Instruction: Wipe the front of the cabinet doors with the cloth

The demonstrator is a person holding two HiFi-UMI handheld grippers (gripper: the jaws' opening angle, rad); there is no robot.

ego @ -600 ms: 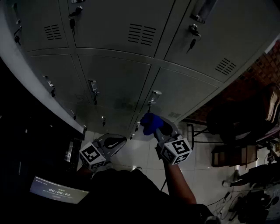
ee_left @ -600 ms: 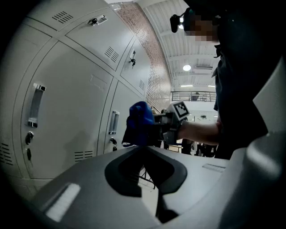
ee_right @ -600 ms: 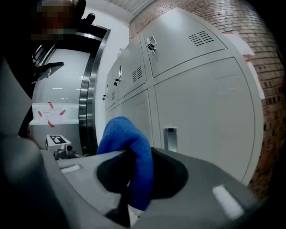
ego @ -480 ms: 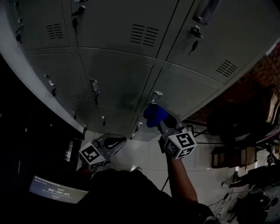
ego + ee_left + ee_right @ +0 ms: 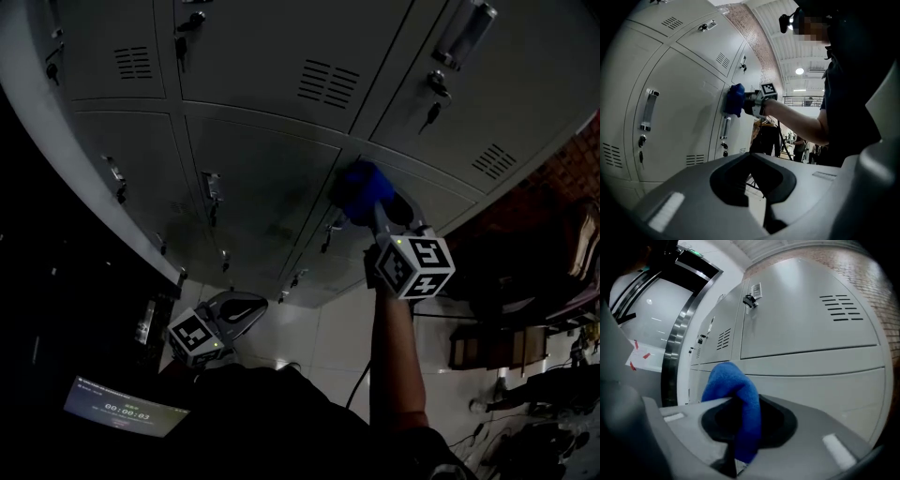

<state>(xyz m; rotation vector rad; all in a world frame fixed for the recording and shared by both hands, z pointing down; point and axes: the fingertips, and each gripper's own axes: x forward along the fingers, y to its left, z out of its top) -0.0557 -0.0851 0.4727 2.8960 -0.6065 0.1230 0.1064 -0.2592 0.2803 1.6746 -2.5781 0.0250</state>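
Observation:
A bank of grey metal cabinet doors (image 5: 262, 178) with handles, vents and key locks fills the head view. The blue cloth (image 5: 361, 187) is pressed against a door near the vertical seam between two middle doors, and my right gripper (image 5: 372, 204) is shut on it. In the right gripper view the cloth (image 5: 736, 394) bulges out between the jaws, close to the door (image 5: 811, 310). My left gripper (image 5: 249, 307) hangs low by my body, away from the doors, shut and holding nothing. The left gripper view shows the cloth (image 5: 734, 99) on the door, just above a handle (image 5: 724, 127).
Pale tiled floor (image 5: 319, 323) lies below the cabinets. Dark chairs and furniture (image 5: 525, 281) stand at the right, with cables (image 5: 525, 441) on the floor near them. A small screen showing a timer (image 5: 122, 405) sits at lower left. A brick wall (image 5: 581, 150) meets the cabinets' right end.
My right gripper has risen with the blue cloth from the lower doors up to the middle row. The left gripper has stayed where it was.

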